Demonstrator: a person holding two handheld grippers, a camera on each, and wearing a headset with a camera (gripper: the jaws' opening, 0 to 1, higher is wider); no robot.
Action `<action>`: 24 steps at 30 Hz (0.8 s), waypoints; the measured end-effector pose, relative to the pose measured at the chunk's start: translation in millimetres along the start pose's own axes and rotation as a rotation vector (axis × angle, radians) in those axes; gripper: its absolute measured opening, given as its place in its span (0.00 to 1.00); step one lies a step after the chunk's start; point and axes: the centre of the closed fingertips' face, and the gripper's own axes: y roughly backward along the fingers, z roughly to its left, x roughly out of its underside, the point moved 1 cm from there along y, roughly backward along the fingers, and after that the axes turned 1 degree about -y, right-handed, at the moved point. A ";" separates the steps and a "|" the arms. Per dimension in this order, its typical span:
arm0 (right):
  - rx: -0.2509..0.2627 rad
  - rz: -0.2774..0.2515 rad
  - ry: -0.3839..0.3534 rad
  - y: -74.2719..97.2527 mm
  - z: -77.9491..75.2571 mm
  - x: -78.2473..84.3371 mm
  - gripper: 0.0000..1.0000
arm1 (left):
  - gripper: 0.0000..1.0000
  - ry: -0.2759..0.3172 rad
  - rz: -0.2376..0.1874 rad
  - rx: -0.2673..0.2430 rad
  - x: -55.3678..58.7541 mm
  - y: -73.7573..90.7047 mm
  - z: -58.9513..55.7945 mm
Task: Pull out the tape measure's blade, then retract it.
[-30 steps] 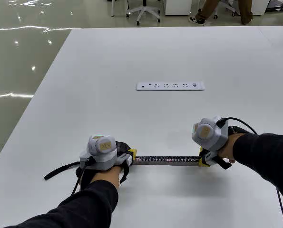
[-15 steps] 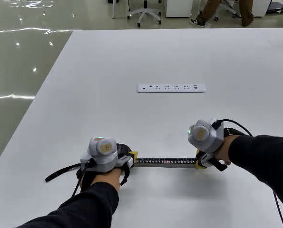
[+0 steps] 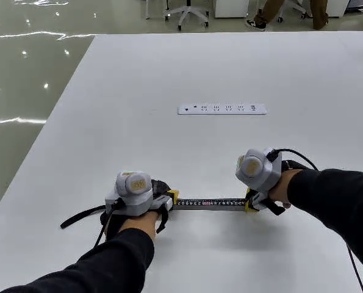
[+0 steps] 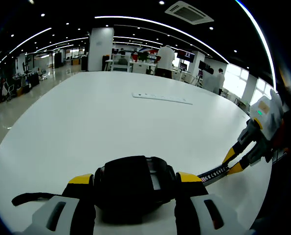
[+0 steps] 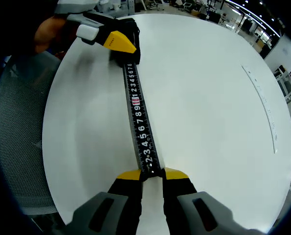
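– White workbench (image 3: 138, 91) runs under everything, from the near edge to the far one. Where on it is the tape measure (image 3: 205, 204)?

– Close in, on the near part. Its black case (image 4: 134, 192) sits to the left, clamped between the yellow-tipped jaws of the left gripper (image 4: 135, 178), one jaw on each flank. A black strap (image 3: 80, 217) trails off to the left of it.

– And the blade?

– Drawn out. The blade (image 5: 138, 115) lies flat on the top with its long axis running left to right. Its free end is on the right, pinched between the closed jaws of the right gripper (image 5: 153, 175).

– So which way does the retract go?

– My judgement is that it turns on that axis. The right gripper has to carry the end leftward, straight along the blade toward the case, while the left one anchors the case. Drift toward the near or far side would likely bow the blade.

– What can't you make out?

– The end hook is buried between the right jaws. The case's mouth sits behind a left jaw tip. In the head view the gripper body covers the top of the case, so whether the blade is locked I cannot tell.

– And beyond them?

– A white power strip (image 3: 222, 109) lies well apart toward the far side, roughly parallel to the blade. Past the far edge are a glossy floor (image 3: 22, 73), a chair base (image 3: 186, 11) and a person's legs (image 3: 269, 9), cut off at the top.
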 end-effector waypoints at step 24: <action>-0.001 0.004 0.018 -3.0 2.3 -14.1 0.11 | 0.62 0.007 0.003 -0.004 0.5 0.0 -0.4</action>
